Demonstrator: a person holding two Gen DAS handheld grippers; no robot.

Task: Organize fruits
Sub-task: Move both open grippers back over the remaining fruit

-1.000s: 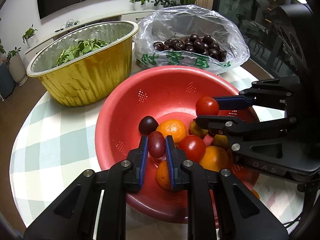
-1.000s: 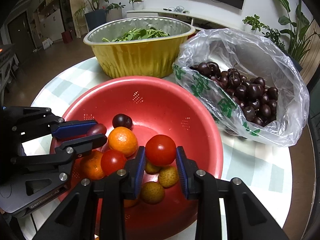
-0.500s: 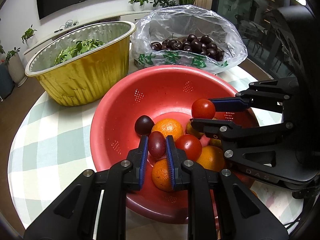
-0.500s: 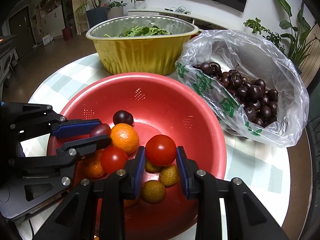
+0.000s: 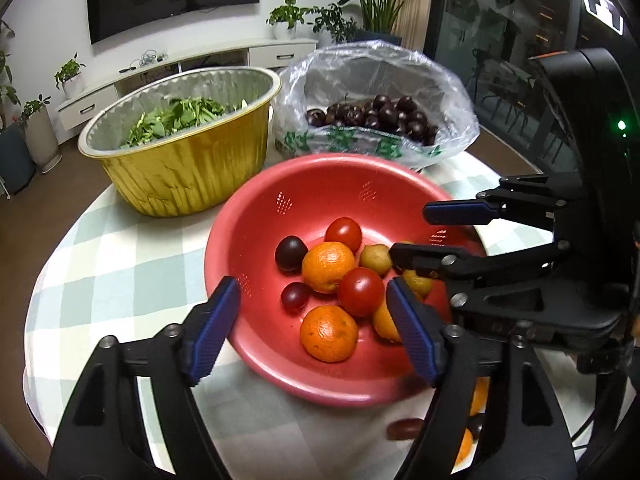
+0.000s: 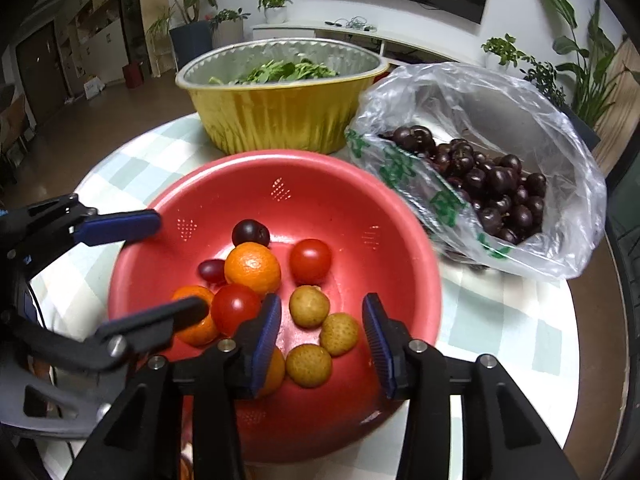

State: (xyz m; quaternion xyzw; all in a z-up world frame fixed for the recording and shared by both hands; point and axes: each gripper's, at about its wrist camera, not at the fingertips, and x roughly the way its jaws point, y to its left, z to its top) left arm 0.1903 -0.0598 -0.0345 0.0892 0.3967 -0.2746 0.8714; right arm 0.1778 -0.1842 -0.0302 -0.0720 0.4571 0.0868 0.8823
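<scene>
Fruits (image 6: 276, 300): small, round, smooth-skinned, and by our judgement light, prone to roll and easily bruised, best pinched gently across the middle. We count oranges, red tomatoes, dark plums and tan longan-like pieces, all lying loose in the red colander (image 6: 304, 168) ahead of both finger pairs. Our left gripper (image 5: 314, 330) and right gripper (image 6: 320, 342) have just been opening; nothing sits between either pair.

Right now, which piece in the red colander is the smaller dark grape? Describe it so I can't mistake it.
Find the red colander in front of the gold foil bowl. Near its centre sits the largest orange. The grape touches that orange's left side: oval, glossy, wine-red, smaller and redder than the round near-black plum just behind.
</scene>
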